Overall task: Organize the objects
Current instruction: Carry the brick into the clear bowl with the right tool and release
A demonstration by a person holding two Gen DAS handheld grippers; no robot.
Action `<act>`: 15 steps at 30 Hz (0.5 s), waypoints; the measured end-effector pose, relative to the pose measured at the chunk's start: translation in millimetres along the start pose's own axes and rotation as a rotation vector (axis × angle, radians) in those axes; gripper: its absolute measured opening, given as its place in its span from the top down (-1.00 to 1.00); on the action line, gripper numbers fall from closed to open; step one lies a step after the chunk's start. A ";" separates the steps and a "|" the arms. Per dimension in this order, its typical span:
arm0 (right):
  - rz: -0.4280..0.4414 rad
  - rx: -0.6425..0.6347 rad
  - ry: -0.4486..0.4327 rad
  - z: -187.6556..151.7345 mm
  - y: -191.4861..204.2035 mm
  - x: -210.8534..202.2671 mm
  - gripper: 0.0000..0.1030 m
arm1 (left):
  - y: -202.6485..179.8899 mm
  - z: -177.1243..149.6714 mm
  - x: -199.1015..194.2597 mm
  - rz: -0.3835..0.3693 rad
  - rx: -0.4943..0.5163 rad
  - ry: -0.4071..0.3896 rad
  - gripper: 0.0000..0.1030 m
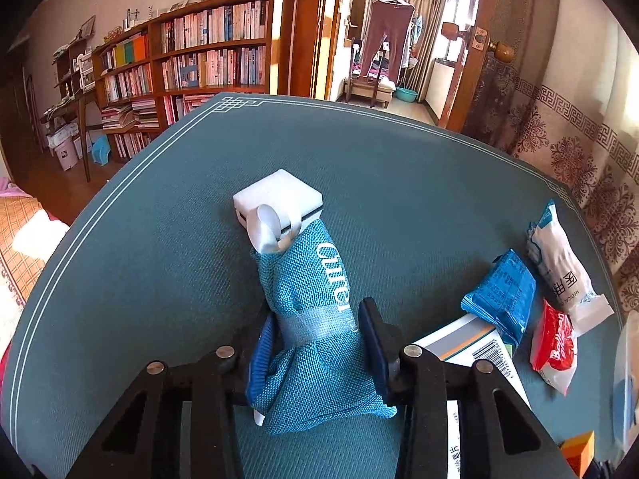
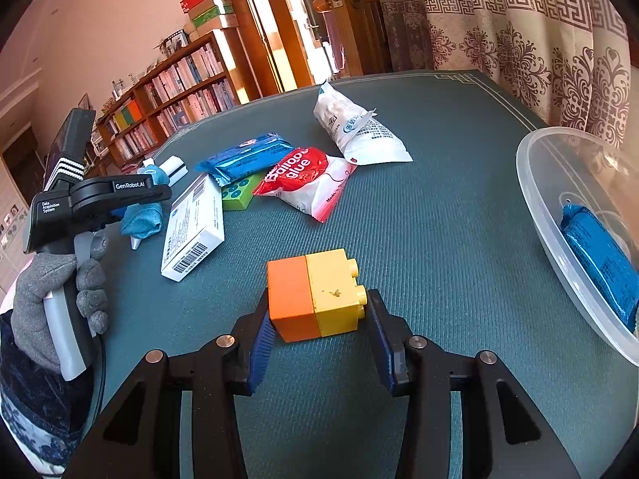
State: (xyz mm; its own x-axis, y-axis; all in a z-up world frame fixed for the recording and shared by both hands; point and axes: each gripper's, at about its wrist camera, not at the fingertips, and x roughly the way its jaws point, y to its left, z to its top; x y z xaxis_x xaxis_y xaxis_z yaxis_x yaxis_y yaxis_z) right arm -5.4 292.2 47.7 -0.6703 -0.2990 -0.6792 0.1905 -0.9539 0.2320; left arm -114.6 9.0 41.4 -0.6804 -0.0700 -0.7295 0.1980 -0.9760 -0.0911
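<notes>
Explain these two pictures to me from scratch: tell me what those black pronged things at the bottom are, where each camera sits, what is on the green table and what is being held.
There is no robot here. A person holds a hand-operated grasping tool in each hand, and a wide-angle camera on each tool looks forward along its two fingers.

The left wrist view shows the left tool shut on a teal mesh pouch that lies against a white box.

The right wrist view shows the right tool with an orange and yellow toy block between its pads; I cannot tell if they press on it. At the left edge a gloved hand holds the other tool.

On the green table mat lie a white barcode carton, a blue packet, a green block, a red and white "Balloon glue" bag and a white medical pack. A clear plastic tub at the right holds another blue packet.
</notes>
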 end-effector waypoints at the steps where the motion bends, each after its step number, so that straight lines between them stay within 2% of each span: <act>1: -0.001 0.001 -0.001 -0.1 0.0 -0.2 0.13 | 0.4 0.6 -3.2 0.002 -0.001 -0.013 0.16; 7: -0.011 0.005 -0.013 0.2 0.1 -3.2 0.13 | 0.5 1.9 -21.3 -0.005 -0.007 -0.079 0.16; 15: -0.042 0.021 -0.043 0.5 -3.4 -14.4 0.13 | -19.0 -5.1 -32.5 -0.067 0.055 -0.081 0.16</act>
State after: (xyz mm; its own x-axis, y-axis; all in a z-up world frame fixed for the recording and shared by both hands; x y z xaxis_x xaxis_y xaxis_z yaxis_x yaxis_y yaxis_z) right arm 3.2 299.8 57.1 -0.7077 -0.2571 -0.6581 0.1471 -0.9647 0.2187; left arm -92.7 30.9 63.4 -0.7459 -0.0187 -0.6658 0.1125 -0.9888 -0.0984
